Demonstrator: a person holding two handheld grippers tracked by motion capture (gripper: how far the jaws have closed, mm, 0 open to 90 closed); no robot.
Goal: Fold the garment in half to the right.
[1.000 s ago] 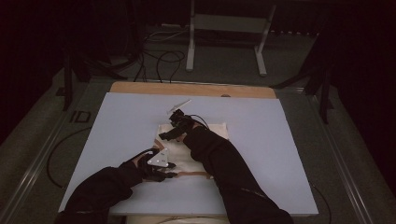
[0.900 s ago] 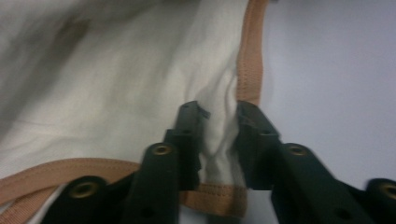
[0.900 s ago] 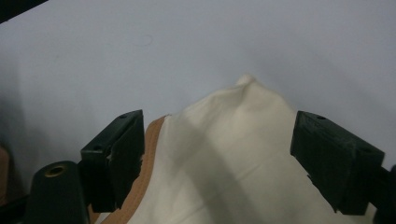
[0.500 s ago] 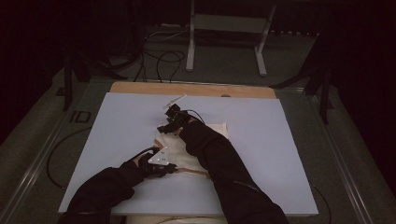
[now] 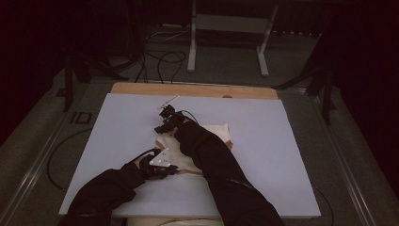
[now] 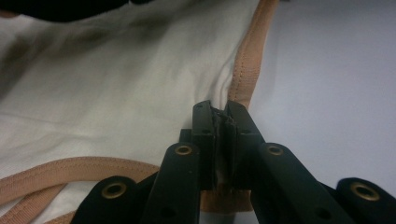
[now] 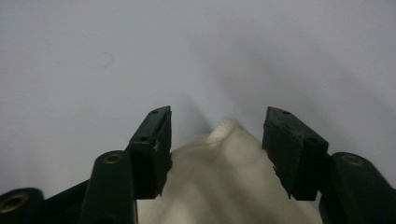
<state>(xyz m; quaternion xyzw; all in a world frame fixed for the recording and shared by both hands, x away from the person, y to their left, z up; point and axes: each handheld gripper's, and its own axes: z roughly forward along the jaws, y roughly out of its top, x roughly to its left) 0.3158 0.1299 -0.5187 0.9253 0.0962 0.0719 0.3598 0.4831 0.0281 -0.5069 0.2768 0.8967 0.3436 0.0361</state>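
Cream cotton garment with tan ribbed trim (image 5: pixel 207 141), pinned at one edge and about to be taken at another

Its raised cream corner (image 7: pixel 227 127) lay straight ahead between the jaws of the right gripper (image 7: pixel 217 126), just short of their tips. Those jaws stood spread and had just been closing, with the fold between them but the pads (image 7: pixel 163 140) not yet pressing it. Nearer the person, the left gripper (image 6: pixel 220 119) had its jaws pressed together on the tan trim (image 6: pixel 243 74), which ran away from the tips along the cloth's edge. From above, both sleeves crossed the garment on the pale lilac tabletop (image 5: pixel 263 122), the right gripper (image 5: pixel 164 120) at the far side, the left gripper (image 5: pixel 160 162) at the near one. The gripper views alone showed how the jaws stood; the high view alone showed the two well apart.
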